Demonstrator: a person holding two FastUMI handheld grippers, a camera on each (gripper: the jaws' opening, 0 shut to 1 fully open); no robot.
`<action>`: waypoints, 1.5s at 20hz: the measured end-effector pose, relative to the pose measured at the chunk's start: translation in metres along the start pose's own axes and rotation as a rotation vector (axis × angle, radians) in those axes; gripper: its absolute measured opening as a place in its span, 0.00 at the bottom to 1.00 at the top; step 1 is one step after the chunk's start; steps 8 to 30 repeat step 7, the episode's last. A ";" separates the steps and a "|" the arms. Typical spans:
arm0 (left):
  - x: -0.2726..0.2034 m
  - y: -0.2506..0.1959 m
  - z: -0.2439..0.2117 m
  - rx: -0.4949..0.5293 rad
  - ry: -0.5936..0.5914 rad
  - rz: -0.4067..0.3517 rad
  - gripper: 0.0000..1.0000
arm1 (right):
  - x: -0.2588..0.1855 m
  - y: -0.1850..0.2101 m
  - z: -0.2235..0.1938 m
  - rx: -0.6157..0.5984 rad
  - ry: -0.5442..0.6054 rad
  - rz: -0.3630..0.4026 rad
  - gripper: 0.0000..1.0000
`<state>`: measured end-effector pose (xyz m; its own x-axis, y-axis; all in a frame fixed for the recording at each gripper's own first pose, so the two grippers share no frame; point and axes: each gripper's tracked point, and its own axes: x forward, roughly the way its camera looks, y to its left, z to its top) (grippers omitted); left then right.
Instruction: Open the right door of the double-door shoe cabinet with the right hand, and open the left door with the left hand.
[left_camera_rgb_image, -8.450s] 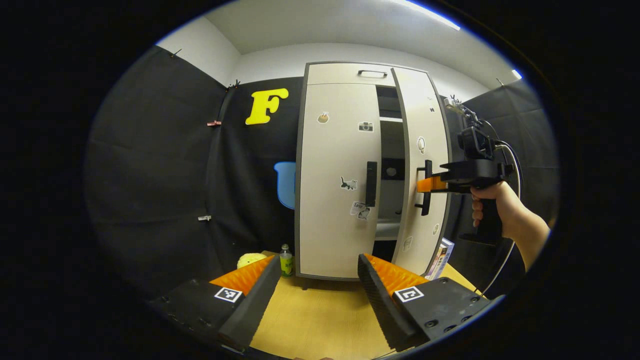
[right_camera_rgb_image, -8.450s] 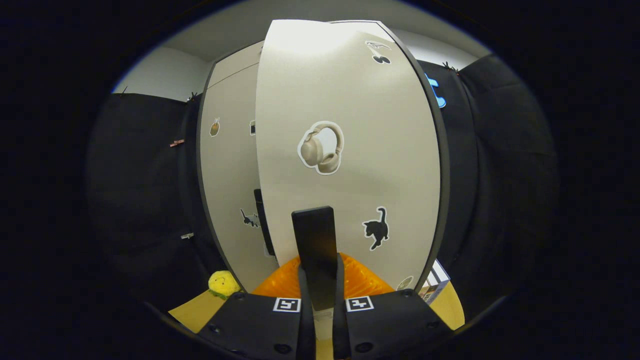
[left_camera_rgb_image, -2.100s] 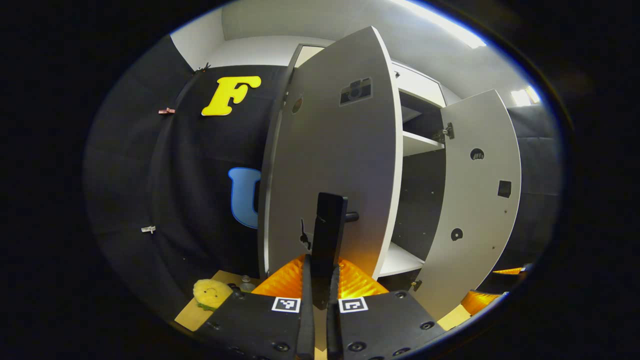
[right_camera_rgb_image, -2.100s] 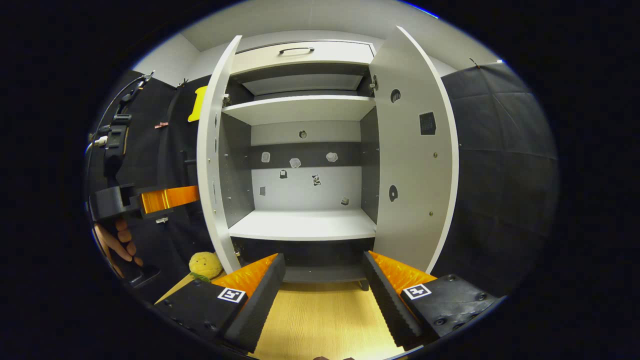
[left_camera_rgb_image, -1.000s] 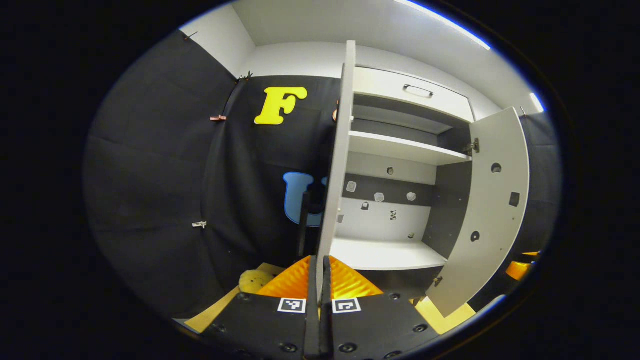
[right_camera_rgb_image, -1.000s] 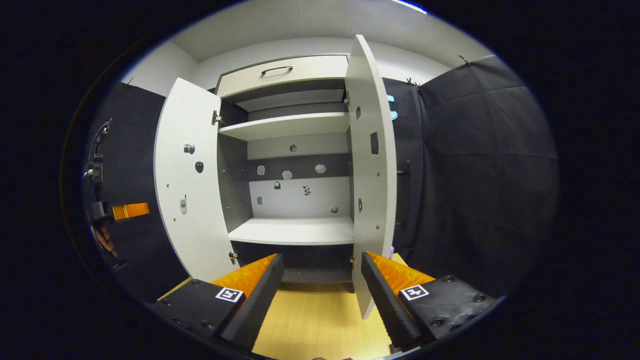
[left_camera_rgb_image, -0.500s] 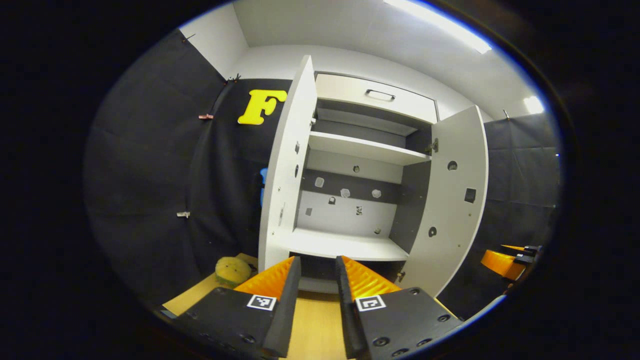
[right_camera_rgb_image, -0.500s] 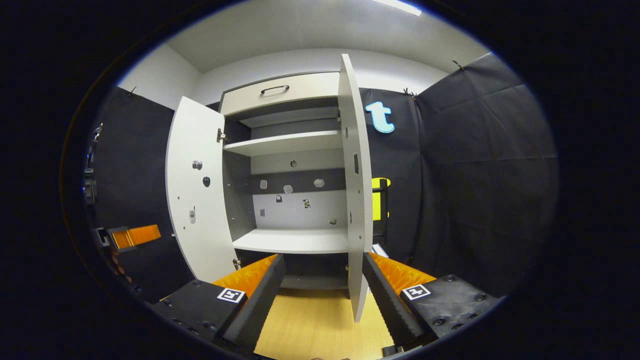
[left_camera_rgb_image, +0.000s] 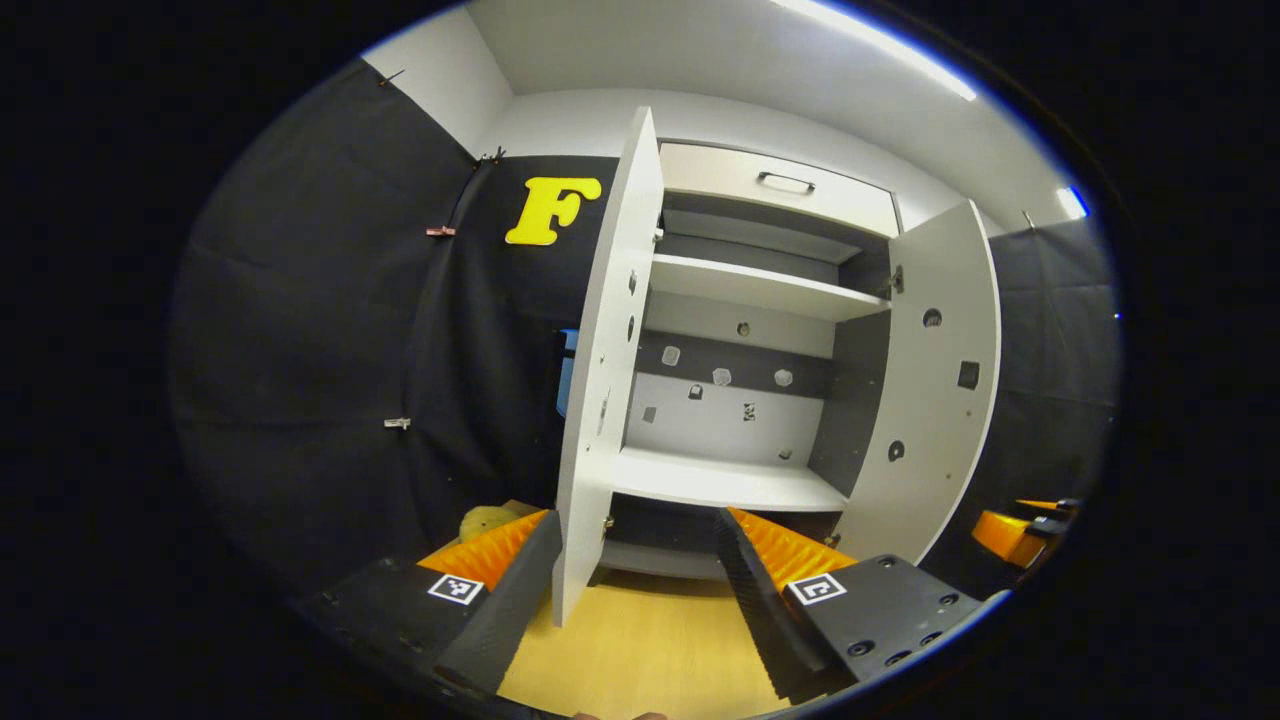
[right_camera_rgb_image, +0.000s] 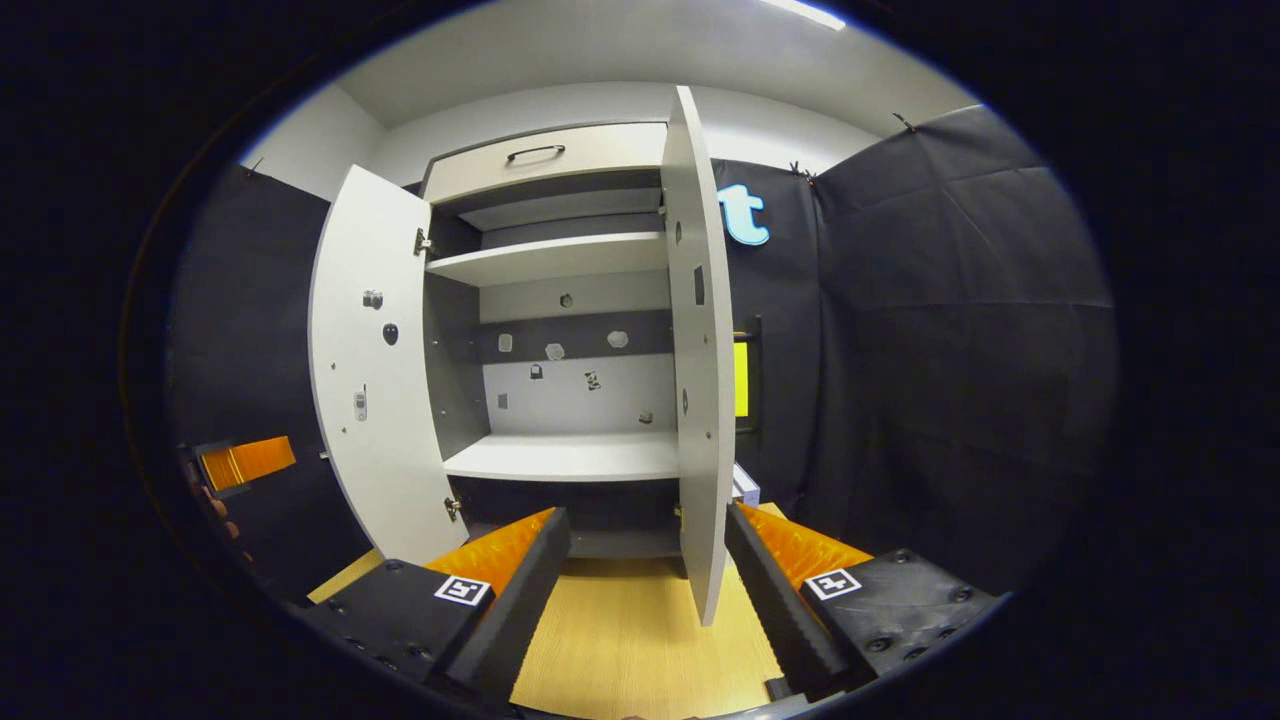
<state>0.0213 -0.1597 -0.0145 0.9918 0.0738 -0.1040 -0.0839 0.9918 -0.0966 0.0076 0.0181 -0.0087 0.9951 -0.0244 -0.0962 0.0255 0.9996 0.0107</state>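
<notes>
The pale shoe cabinet (left_camera_rgb_image: 780, 190) stands on a wooden table with both doors swung wide. Its left door (left_camera_rgb_image: 605, 380) juts toward me nearly edge-on in the left gripper view, and the right door (left_camera_rgb_image: 930, 390) hangs open at the right. My left gripper (left_camera_rgb_image: 635, 575) is open, back from the door, holding nothing. In the right gripper view the right door (right_camera_rgb_image: 700, 360) is nearly edge-on and the left door (right_camera_rgb_image: 375, 370) stands open. My right gripper (right_camera_rgb_image: 645, 575) is open and holds nothing. The left gripper (right_camera_rgb_image: 245, 462) shows at the far left there, the right gripper (left_camera_rgb_image: 1015, 530) at the lower right of the left gripper view.
Inside the cabinet are two white shelves (right_camera_rgb_image: 565, 455) with small stickers on the back panel, and a drawer with a dark handle (right_camera_rgb_image: 535, 152) on top. A yellow plush toy (left_camera_rgb_image: 485, 520) lies on the wooden table (left_camera_rgb_image: 640, 650) left of the cabinet. A small box (right_camera_rgb_image: 745, 487) sits right of it.
My left gripper let go of the left door's handle, opened wide and drew back. The left door stays swung open. The right gripper stayed open and shifted only slightly.
</notes>
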 end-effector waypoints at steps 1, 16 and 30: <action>0.002 0.000 -0.005 0.021 0.011 -0.008 0.95 | 0.002 -0.001 -0.003 -0.003 0.004 -0.010 0.98; 0.016 -0.012 -0.013 0.133 -0.004 -0.095 0.95 | 0.021 0.008 0.000 -0.030 -0.032 -0.054 1.00; 0.016 -0.012 -0.013 0.133 -0.004 -0.095 0.95 | 0.021 0.008 0.000 -0.030 -0.032 -0.054 1.00</action>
